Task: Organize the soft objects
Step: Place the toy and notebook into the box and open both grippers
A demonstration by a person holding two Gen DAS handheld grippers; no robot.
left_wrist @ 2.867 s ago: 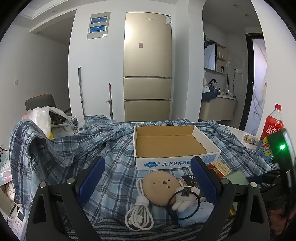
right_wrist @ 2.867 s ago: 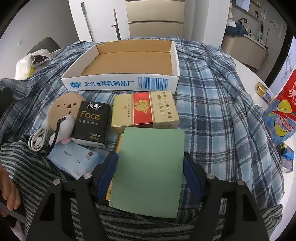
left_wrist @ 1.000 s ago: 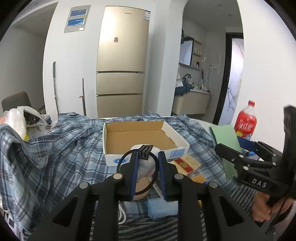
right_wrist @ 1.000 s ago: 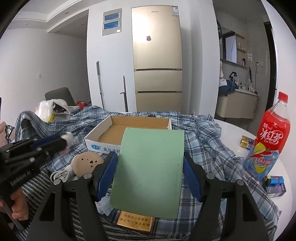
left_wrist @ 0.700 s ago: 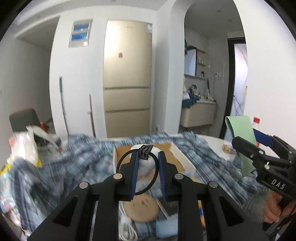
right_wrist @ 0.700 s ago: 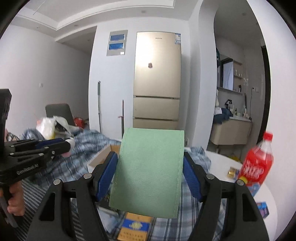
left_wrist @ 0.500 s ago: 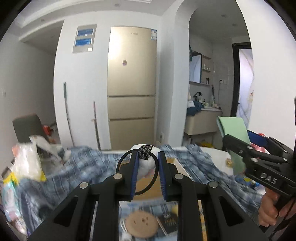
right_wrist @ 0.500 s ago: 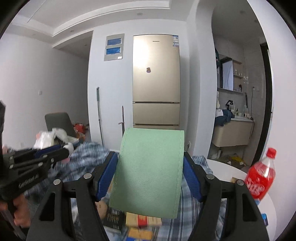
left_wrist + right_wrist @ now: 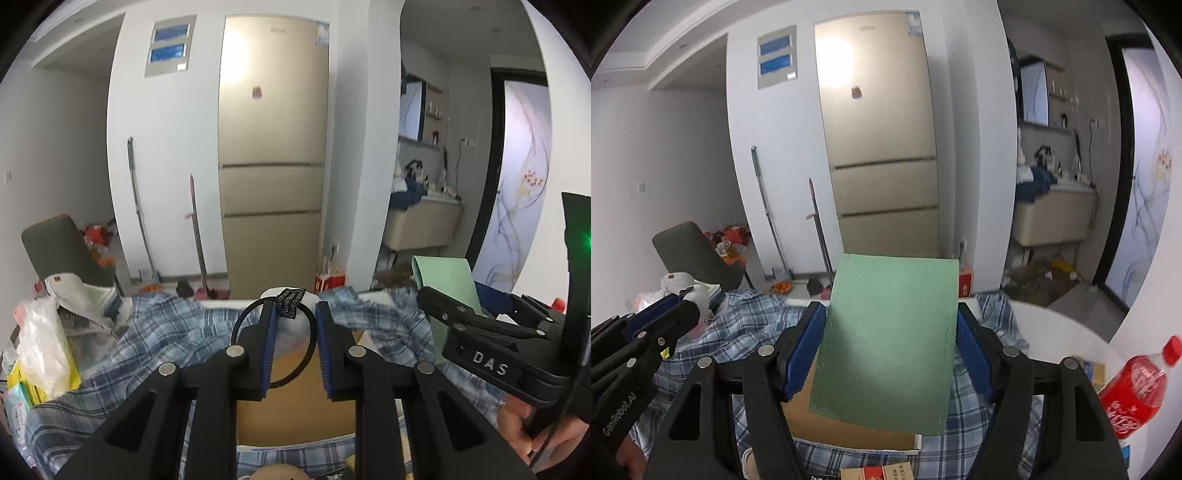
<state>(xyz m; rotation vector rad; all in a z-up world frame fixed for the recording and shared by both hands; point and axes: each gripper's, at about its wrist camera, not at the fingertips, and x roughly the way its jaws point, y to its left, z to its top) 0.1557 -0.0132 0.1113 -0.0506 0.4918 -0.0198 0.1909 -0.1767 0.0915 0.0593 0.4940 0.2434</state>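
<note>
Behind the desk, draped in a plaid cloth, a gold fridge was seen from the left wrist. The left hand-held gripper was clamped on a small white plush toy with a black loop, raised above the cardboard box. From the right wrist, the right hand-held gripper was closed on a green pouch, held over the same box, with a red bottle at the right.
</note>
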